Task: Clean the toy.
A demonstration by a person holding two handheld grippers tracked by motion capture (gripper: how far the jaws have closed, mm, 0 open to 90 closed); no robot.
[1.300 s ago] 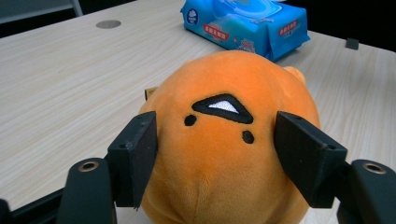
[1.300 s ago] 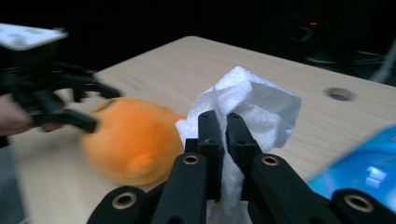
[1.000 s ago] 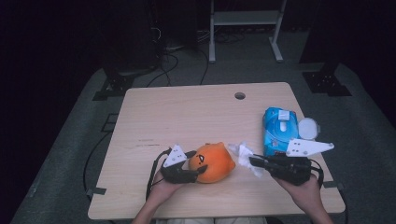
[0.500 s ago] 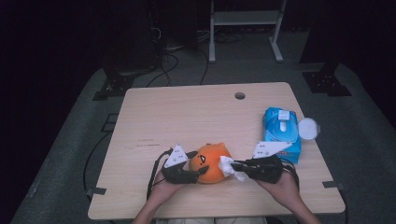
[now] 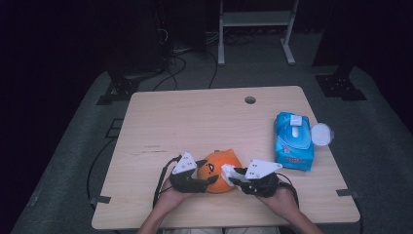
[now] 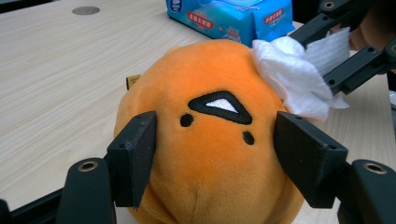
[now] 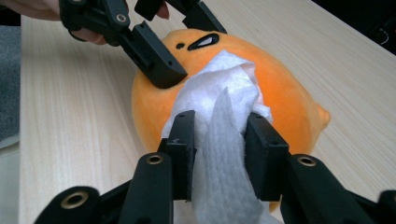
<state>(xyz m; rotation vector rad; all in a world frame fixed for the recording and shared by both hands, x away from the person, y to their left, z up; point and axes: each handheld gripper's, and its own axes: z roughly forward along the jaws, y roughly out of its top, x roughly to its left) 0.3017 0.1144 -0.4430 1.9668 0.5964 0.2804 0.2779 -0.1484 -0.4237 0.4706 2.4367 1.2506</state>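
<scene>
left gripper (image 6: 215,163): clamps orange plush (image 6: 210,140) | right gripper (image 7: 219,140): pinches white wipe (image 7: 224,102) against plush | plush's underside hidden, apparently on table (image 5: 195,117)

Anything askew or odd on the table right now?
One oddity: the white round lid lies loose beside the blue wet-wipe pack, at the table edge. Otherwise normal: left gripper clamps the orange plush toy, right gripper presses a white wipe on it.

Plush (image 6: 205,158): orange, black-stitched eyes and mouth. Wipe (image 7: 219,116): white. Pack (image 5: 292,141): blue, white lid. Desk (image 5: 195,122): pale wood grain.
</scene>
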